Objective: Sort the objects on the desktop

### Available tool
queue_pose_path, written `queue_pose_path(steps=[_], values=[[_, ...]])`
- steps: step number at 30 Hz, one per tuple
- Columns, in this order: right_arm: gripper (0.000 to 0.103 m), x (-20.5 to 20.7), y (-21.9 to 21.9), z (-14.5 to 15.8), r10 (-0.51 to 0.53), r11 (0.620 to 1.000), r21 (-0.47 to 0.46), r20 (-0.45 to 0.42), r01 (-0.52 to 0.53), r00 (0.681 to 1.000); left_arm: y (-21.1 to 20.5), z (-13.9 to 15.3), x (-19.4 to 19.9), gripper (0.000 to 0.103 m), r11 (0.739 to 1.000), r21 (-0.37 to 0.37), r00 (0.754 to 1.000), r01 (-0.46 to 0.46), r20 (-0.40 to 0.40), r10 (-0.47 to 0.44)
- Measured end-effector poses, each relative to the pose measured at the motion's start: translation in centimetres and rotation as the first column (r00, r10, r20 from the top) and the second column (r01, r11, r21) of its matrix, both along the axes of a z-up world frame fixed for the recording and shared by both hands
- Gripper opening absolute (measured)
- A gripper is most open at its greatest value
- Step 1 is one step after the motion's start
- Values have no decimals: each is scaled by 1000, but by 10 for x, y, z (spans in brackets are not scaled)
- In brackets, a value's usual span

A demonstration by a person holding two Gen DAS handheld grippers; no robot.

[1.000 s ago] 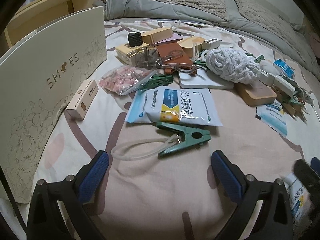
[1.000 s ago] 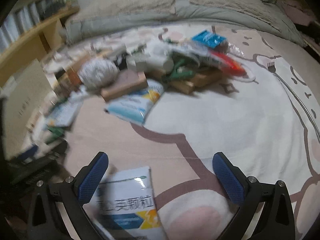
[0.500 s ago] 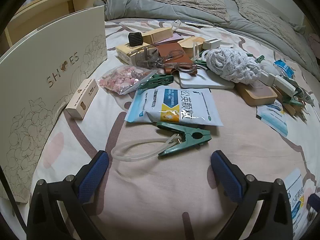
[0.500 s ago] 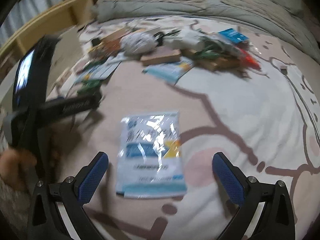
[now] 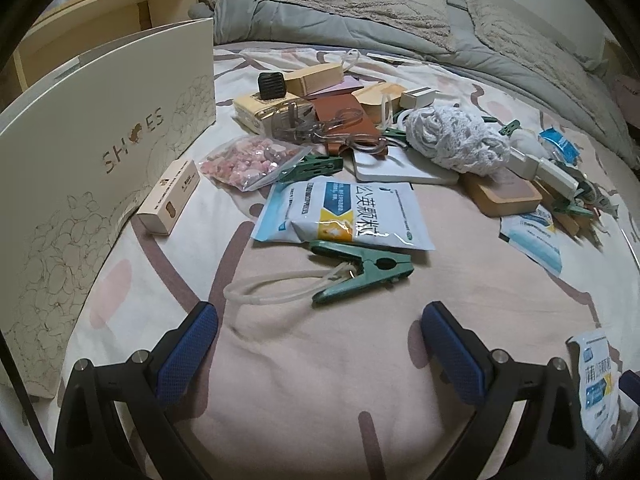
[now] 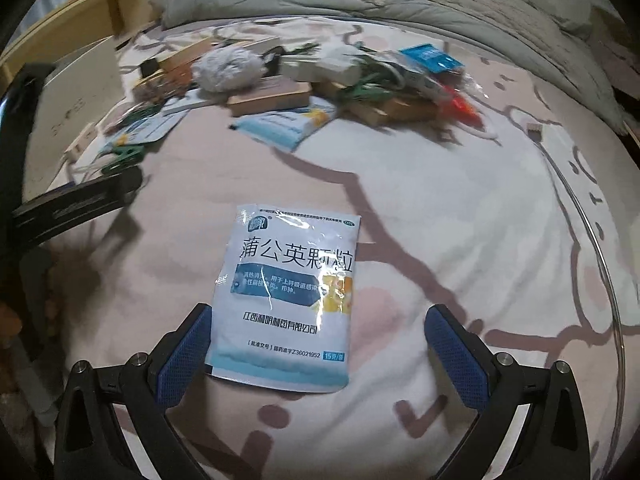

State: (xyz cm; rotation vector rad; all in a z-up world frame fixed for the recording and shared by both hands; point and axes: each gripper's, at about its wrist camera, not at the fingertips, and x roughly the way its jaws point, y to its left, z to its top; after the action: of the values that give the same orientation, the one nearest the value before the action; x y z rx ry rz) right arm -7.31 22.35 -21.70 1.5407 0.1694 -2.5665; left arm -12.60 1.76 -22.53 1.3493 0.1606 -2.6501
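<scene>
While both claws gape | sachet [image 6: 286, 300] lies between right claw [image 6: 318, 354] fingers, ungripped

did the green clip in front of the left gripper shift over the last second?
No. In the left wrist view the green clip lies just below the blue-and-white sachet, its loop toward the shoe box, same as before.
</scene>
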Motion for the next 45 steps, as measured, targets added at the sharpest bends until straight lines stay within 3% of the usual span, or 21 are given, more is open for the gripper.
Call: queue_pose_path(steps=[10,18,25,30,36,40,45], values=[[103,-2,8,6,-43,999,33,4,43,999,-9,-1,3,103,1000,-20,999,-24,25,25],[103,1,3,10,-25,998,58,-4,25,1000,-31,0,6,103,980,-100,984,-172,38,177],[103,2,3,12,-23,996,84,-12,24,1000,-37,1,5,103,965,-154,975,-214,29,221],[103,3,3,18,-15,994,108,-26,18,1000,-29,6,7,103,966,-185,982,-181,12,187],[103,3,-2,16,22,998,63,9,-23,1000,-9,24,10,103,989,-101,993,-109,-55,104],[103,3,-1,8,14,998,54,53,-17,999,5,22,0,103,998,-53,998,-40,-50,37],[103,3,10,10,-22,996,86,36,19,999,11,7,-11,103,997,-67,1000,-26,-19,25]])
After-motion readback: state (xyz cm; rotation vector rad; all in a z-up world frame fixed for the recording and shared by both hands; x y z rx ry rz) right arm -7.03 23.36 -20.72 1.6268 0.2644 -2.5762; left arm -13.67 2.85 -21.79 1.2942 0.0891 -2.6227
